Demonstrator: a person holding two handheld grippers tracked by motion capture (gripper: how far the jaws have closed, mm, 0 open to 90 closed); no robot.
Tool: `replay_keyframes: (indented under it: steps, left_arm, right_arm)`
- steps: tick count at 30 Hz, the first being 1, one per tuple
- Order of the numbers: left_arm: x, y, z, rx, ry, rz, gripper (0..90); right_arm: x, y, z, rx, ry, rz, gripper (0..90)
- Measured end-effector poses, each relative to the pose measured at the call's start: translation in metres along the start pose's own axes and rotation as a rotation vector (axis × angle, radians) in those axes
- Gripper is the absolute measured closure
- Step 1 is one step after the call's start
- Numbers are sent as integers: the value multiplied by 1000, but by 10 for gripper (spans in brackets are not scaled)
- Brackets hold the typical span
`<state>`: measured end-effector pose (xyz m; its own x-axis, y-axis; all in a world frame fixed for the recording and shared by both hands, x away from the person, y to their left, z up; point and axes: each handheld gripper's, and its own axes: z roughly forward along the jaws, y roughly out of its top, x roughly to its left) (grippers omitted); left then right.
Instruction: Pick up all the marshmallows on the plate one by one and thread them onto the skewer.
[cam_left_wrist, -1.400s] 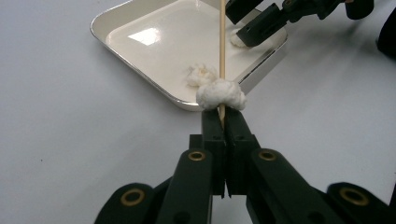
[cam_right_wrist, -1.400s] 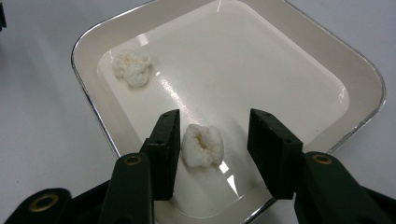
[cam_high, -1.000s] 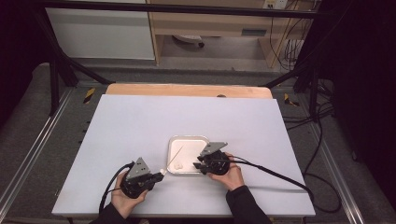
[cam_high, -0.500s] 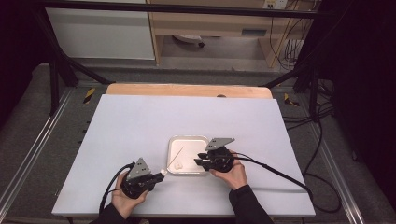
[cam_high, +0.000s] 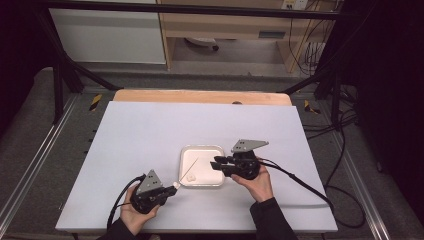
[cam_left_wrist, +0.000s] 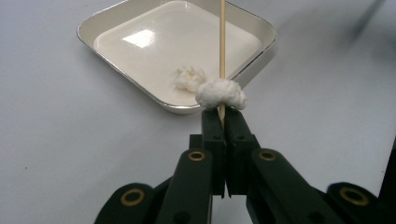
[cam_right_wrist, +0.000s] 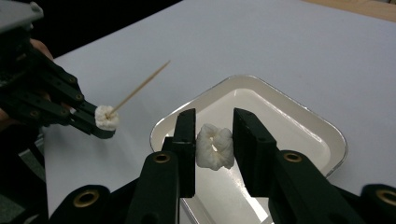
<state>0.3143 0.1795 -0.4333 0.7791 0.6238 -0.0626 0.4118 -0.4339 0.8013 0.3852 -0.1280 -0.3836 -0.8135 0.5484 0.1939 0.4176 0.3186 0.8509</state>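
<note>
Marshmallow (cam_right_wrist: 215, 147) is sitting between the right tool's (cam_right_wrist: 214, 140) jaws above the white tray (cam_high: 186, 152), which lies at the worktop's (cam_high: 150, 130) six o'clock; the pads are grasping it on both sides. The left tool (cam_left_wrist: 223, 122) is clenching a wooden skewer (cam_left_wrist: 222, 42) with another marshmallow (cam_left_wrist: 220, 93) threaded just above its jaws, tip aiming toward one o'clock over the tray. A squeeze too hard risks crushing the soft piece; a missed line-up risks the tip glancing off. The right hand (cam_high: 257, 182) is hovering level, the left hand (cam_high: 132, 212) resting low at seven o'clock.
</note>
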Motion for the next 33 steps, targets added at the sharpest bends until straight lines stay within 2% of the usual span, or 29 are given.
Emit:
replay_keyframes:
  steps: [1, 5, 8, 11, 16, 19, 33]
  left_arm:
    - [0, 0, 0, 0, 0, 0, 886]
    - [-1, 0, 0, 0, -2, 2, 886]
    - [-2, 1, 1, -2, -6, 7, 886]
    - [-2, 1, 1, -5, -8, 8, 886]
    - [-3, 1, 1, -4, -13, 17, 886]
    - [-4, 1, 0, -9, -13, 18, 886]
    - [-6, 2, 1, -8, -20, 27, 886]
  right_arm:
    - [0, 3, -3, -26, 16, 18, 714]
    - [-2, 8, -8, -69, 47, 49, 715]
    - [-3, 11, -9, -84, 58, 65, 715]
    - [-4, 16, -8, -110, 101, 90, 714]
    - [-1, 19, -2, -110, 128, 96, 713]
    - [-1, 22, 5, -124, 162, 122, 715]
    - [-3, 21, 13, -118, 201, 157, 717]
